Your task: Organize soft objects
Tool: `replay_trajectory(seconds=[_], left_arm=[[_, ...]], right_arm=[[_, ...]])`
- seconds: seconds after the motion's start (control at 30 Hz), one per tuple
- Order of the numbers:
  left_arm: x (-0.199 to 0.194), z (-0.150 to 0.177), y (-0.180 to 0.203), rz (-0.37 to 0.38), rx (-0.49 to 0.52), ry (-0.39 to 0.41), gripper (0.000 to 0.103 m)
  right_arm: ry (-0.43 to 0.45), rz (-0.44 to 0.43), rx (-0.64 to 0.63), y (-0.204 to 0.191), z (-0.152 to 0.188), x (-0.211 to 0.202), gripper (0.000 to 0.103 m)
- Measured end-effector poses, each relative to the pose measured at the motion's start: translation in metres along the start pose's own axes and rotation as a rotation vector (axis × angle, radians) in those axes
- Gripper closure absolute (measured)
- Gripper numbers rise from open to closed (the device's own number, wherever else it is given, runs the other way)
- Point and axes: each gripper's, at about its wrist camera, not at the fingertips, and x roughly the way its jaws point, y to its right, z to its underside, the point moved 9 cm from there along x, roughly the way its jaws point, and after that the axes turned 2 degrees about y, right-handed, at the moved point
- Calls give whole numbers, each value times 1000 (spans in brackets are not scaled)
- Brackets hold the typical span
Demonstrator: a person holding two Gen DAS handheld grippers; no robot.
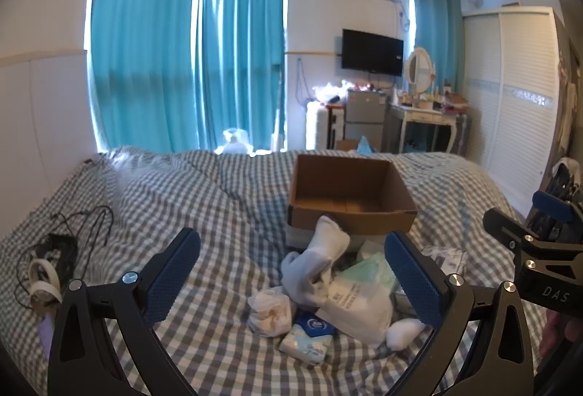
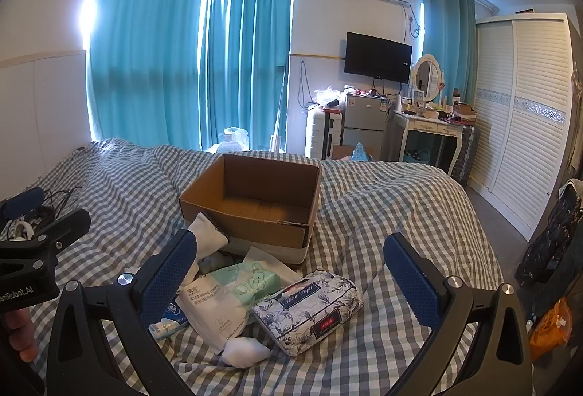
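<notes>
Both the left gripper (image 1: 291, 275) and right gripper (image 2: 291, 272) are hovering released, jaws wide and holding nothing, over the pile of soft things lying on the checked bedspread (image 2: 382, 206). Nearest the right one is lying the floral tissue pack (image 2: 308, 310); just beyond the pile is sitting the empty cardboard box (image 2: 255, 192), so closing squarely across the pack's middle should be keeping it from sagging on the lift

Teal curtains (image 2: 153, 68), white wardrobe (image 2: 524, 112), checked bed (image 2: 382, 199)

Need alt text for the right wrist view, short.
Open right gripper hovers over a pile of tissue packs and white socks on a checked bed, before an empty cardboard box.
</notes>
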Motion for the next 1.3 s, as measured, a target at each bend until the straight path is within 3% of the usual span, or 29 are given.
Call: replay_trajectory(seconds=[1.3], left_arm=[[1, 1, 0, -3, -8, -4, 0]], right_arm=[[-13, -3, 9, 4, 1, 1, 0]])
